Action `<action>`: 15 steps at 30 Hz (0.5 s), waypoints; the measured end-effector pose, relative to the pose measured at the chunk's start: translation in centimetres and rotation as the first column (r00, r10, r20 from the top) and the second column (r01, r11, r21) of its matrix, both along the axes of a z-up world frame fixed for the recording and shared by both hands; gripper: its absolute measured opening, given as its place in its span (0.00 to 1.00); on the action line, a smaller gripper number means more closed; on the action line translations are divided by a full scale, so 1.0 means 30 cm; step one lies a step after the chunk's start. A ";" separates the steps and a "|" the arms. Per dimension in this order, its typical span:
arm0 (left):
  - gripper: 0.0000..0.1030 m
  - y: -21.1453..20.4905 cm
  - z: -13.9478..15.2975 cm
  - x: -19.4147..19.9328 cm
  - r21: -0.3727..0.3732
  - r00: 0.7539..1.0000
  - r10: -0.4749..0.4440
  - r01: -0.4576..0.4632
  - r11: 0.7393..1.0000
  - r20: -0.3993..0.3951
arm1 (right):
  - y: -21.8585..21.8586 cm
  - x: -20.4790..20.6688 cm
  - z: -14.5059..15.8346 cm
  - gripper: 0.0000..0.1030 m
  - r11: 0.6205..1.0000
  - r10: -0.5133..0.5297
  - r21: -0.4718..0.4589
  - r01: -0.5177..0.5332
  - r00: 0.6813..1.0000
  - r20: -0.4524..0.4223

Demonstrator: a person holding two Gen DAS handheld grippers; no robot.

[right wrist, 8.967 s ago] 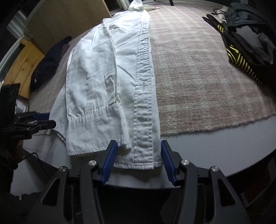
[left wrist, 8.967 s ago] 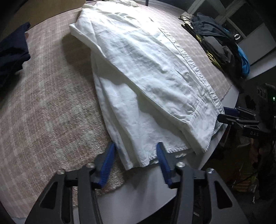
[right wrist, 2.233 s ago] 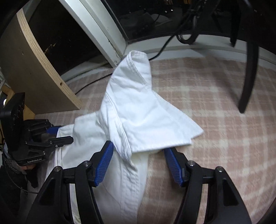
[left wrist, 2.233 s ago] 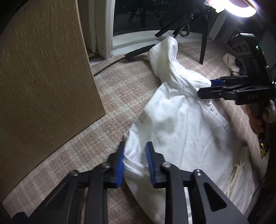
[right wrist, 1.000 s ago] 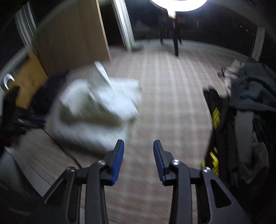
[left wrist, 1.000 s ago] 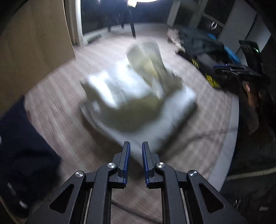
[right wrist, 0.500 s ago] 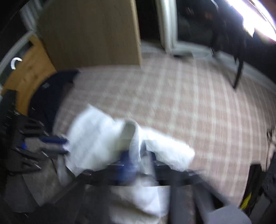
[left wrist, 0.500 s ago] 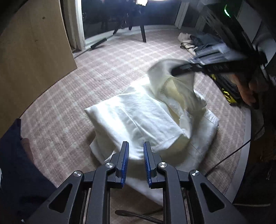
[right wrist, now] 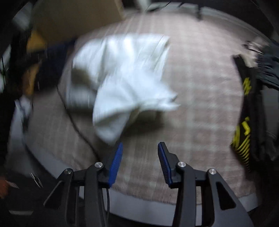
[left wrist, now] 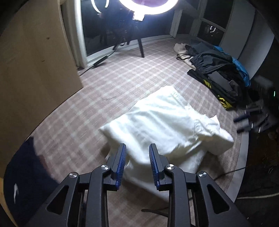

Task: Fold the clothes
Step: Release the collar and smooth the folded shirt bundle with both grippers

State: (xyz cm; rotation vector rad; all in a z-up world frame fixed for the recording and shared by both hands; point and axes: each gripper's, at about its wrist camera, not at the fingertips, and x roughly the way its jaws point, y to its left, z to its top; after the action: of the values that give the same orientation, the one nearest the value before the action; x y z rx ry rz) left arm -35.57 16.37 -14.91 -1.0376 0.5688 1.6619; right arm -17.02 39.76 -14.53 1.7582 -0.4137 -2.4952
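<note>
A white shirt (left wrist: 162,125) lies folded over on itself in a loose heap on the checked cloth (left wrist: 122,82). It also shows, blurred, in the right wrist view (right wrist: 125,76). My left gripper (left wrist: 137,158) is open just in front of the shirt's near edge, with no cloth between its blue pads. My right gripper (right wrist: 139,157) is open and empty over bare cloth, to the right of the shirt's near corner. The right gripper also appears, blurred, at the right edge of the left wrist view (left wrist: 251,118).
A pile of dark clothes with yellow stripes (left wrist: 218,76) lies at the right; it shows in the right wrist view too (right wrist: 247,108). A dark garment (left wrist: 21,174) lies at the left. A wooden board (left wrist: 31,61) stands at the back left. A ring light (left wrist: 148,7) glows above. The table edge (right wrist: 157,209) is near.
The shirt's far half was folded over the near half. My right gripper let go of the cloth and drew back to the right. My left gripper opened and now holds nothing.
</note>
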 end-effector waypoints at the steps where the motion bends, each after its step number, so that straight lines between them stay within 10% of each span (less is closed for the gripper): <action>1: 0.25 0.017 -0.014 0.001 -0.004 1.000 -0.010 0.010 1.000 0.009 | 0.011 -0.018 0.028 0.40 1.000 -0.020 0.002 0.020 0.999 -0.033; 9: 0.25 0.093 -0.247 0.060 -0.152 0.992 -0.101 0.112 0.982 0.074 | 0.019 -0.254 -0.032 0.52 0.998 -0.051 0.036 0.053 0.998 -0.043; 15: 0.34 0.013 -0.084 -0.061 -0.011 0.998 -0.044 0.045 0.999 0.053 | 0.038 -0.329 -0.014 0.39 0.997 -0.003 0.079 0.005 1.000 -0.014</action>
State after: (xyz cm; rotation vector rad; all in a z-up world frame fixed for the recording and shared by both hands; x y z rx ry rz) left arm -37.41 16.76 -17.45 -1.0670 0.5640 1.5893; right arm -26.89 40.89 -14.95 1.7677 -0.3217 -2.5595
